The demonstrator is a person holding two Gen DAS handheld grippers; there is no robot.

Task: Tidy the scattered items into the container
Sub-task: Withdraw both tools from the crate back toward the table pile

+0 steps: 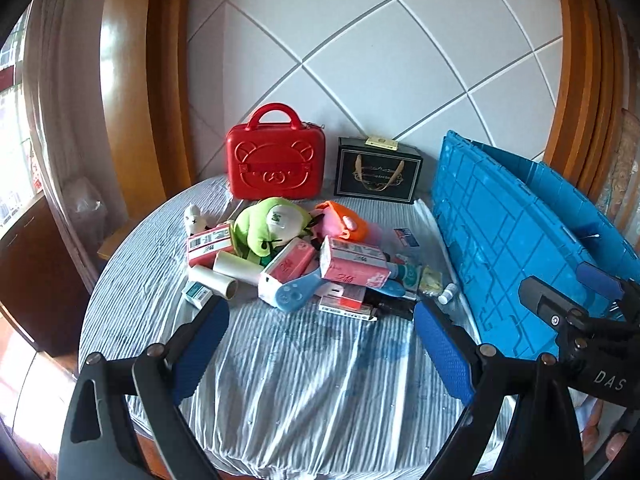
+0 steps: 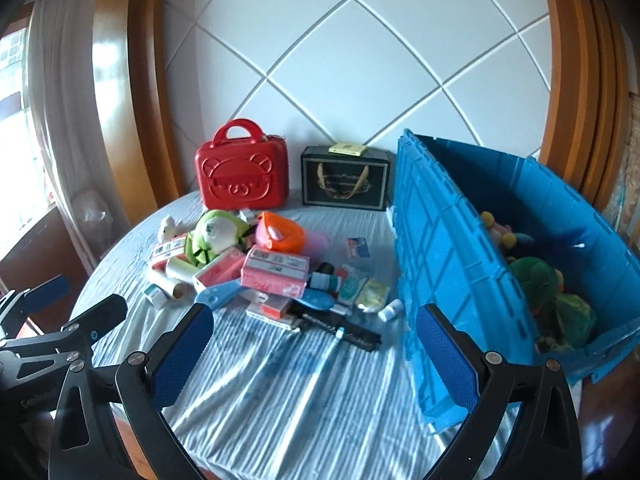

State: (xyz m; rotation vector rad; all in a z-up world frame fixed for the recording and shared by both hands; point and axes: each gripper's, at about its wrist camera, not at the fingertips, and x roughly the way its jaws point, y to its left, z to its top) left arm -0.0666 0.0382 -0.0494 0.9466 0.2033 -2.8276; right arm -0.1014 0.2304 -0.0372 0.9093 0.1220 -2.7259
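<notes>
Left claw (image 1: 320,340): spread wide, holding nothing, hovering over the bare near part of the bed, short of the pile.
Right claw (image 2: 316,344): spread wide and empty, level with the left one; its blue pads (image 2: 448,360) are clear of everything.
Container: blue plastic crate (image 2: 448,248) at the right edge of the bed, its hinged lid flap standing up toward the pile; soft toys already lie inside.
Scattered items: heaped at the middle of the bed, near the crate's left wall but apart from it.
Green plush (image 1: 272,224): far side of the heap, soft and light; pinch a fold of the body.
Orange-and-pink toy (image 1: 340,224): just beside the green plush, likely soft; same grip.
Pink tissue packs (image 1: 352,264): light, crushable, slick wrap; grip across the short sides with little force.
Paper rolls (image 1: 224,276): left of the heap, light, hollow, apt to roll; take across the tube.
Blue brush (image 1: 296,292): near front of the heap, rigid; hold by the handle.
Small white bottle (image 1: 448,292): beside the crate wall, hard and smooth, may slip.
Surface: striped blue-and-white sheet (image 1: 304,380), wrinkled and yielding; items may sink or tip when pressed.
Room: red bear case (image 1: 272,168) and black gift box (image 1: 376,176) stand at the far edge against a white panelled wall with wooden trim; curtained window to the left.
</notes>
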